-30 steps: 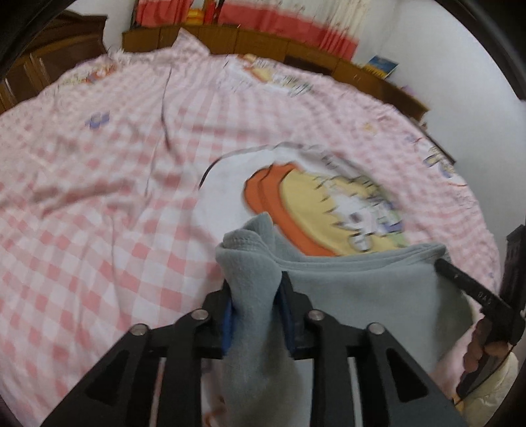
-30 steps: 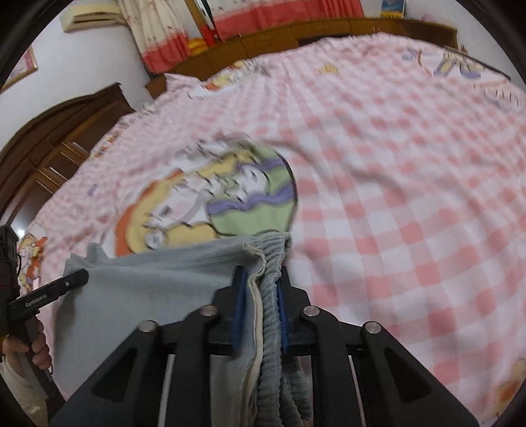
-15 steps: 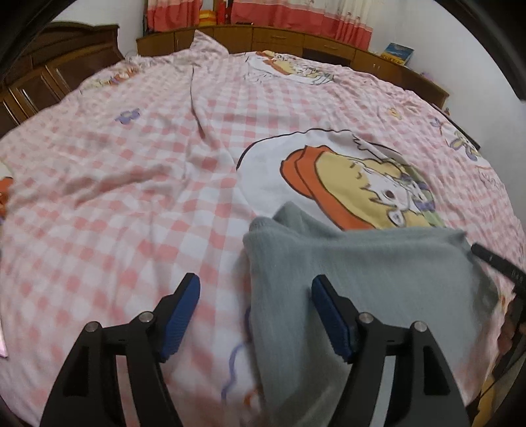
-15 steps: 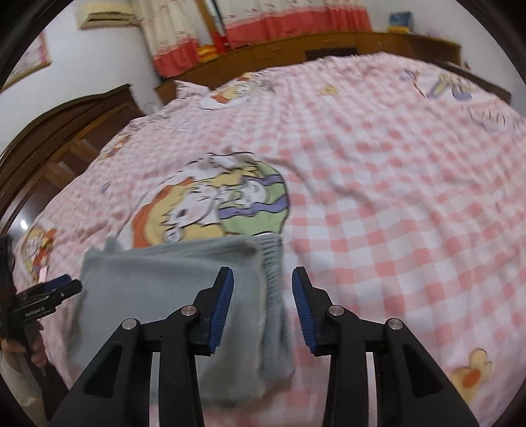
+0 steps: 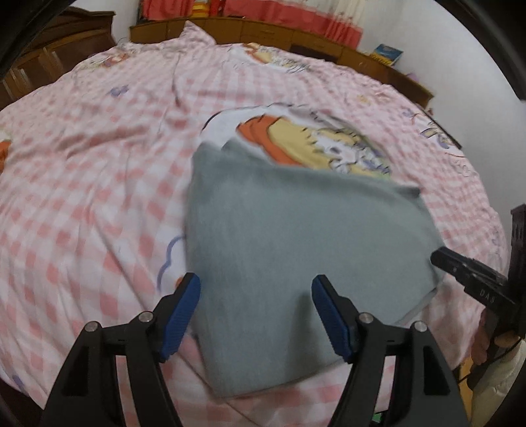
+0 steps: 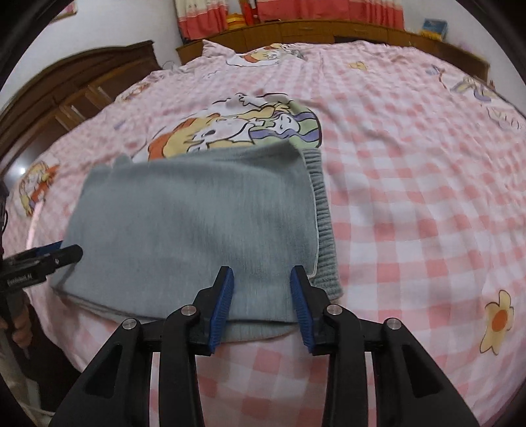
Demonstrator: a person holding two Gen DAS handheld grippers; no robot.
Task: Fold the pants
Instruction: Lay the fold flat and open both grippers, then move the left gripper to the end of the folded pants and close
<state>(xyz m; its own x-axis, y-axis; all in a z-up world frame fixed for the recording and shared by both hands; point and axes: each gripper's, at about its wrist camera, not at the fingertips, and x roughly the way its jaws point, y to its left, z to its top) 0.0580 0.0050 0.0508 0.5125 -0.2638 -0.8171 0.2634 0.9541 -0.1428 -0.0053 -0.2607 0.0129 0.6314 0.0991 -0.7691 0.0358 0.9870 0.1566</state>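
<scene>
The grey pants (image 5: 296, 230) lie folded into a flat rectangle on the pink checked bedcover (image 5: 82, 197). In the right wrist view the pants (image 6: 190, 213) show a ribbed waistband (image 6: 323, 230) along their right side. My left gripper (image 5: 255, 280) hovers open over the near left part of the fold, its blue pads apart and off the cloth. My right gripper (image 6: 262, 272) is open too, narrower, above the near edge beside the waistband. Each view catches the other gripper's black finger at the fold's far side: the right one (image 5: 466, 272), the left one (image 6: 42, 259).
A big cartoon print (image 5: 328, 144) on the bedcover lies just beyond the pants. Wooden cabinets (image 6: 82, 95) stand to the left and a wooden ledge (image 5: 263, 29) with red curtains runs behind the bed. The bed's near edge is right under the grippers. A hand (image 5: 483, 341) holds the right gripper.
Both grippers have let go of the pants' corners and opened. They have pulled back toward the bed's near edge, and the pants now lie flat.
</scene>
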